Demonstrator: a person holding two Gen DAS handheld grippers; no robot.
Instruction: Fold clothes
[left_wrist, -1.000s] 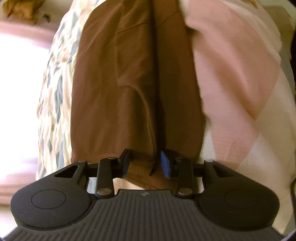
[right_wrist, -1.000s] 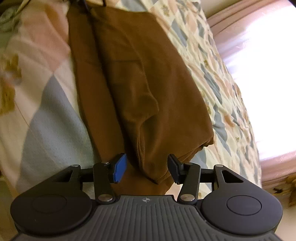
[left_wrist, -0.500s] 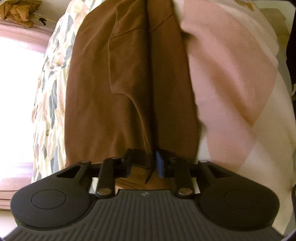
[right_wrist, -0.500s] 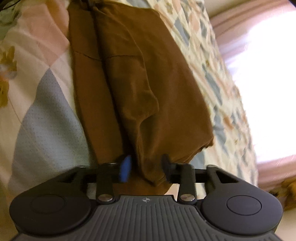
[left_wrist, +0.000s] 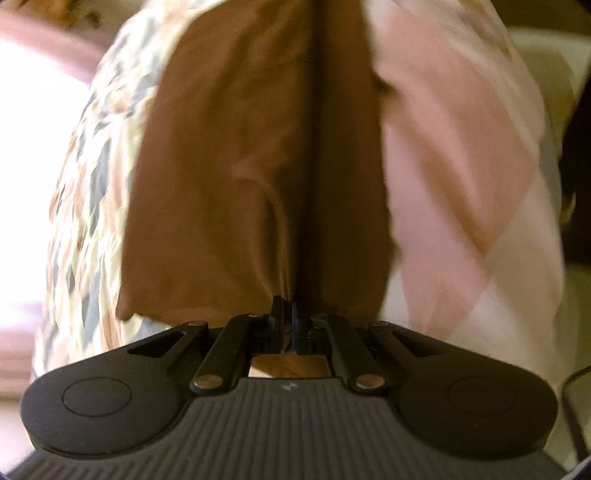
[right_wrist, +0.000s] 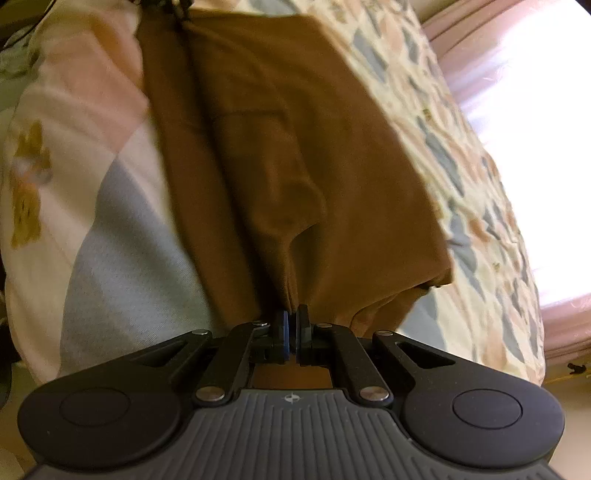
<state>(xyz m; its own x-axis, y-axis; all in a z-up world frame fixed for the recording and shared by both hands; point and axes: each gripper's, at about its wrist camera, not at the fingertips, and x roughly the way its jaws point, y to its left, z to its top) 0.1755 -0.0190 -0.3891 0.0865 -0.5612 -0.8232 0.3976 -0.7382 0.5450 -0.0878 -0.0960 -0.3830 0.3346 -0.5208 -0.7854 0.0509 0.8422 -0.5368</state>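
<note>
A brown garment (left_wrist: 229, 177) lies lengthwise on the bed, with a fold ridge running up its middle. My left gripper (left_wrist: 288, 310) is shut on the near edge of that ridge, cloth bunched between its fingers. From the opposite end, the right wrist view shows the same brown garment (right_wrist: 332, 166) stretching away. My right gripper (right_wrist: 291, 317) is shut on its near fold, and a corner of the hem droops to the right. At the top of the right wrist view a dark shape touches the garment's far end, too small to identify.
The bed carries a pink, white and pale blue checked blanket (left_wrist: 461, 155) (right_wrist: 122, 251) on one side and a quilt with small patches (left_wrist: 85, 192) (right_wrist: 461, 173) on the other. Bright window light and pink curtains (right_wrist: 524, 96) lie beyond the bed edge.
Both grippers went from open around the garment's folds to shut on the cloth. The fabric now gathers into a pinch at each gripper's tips.
</note>
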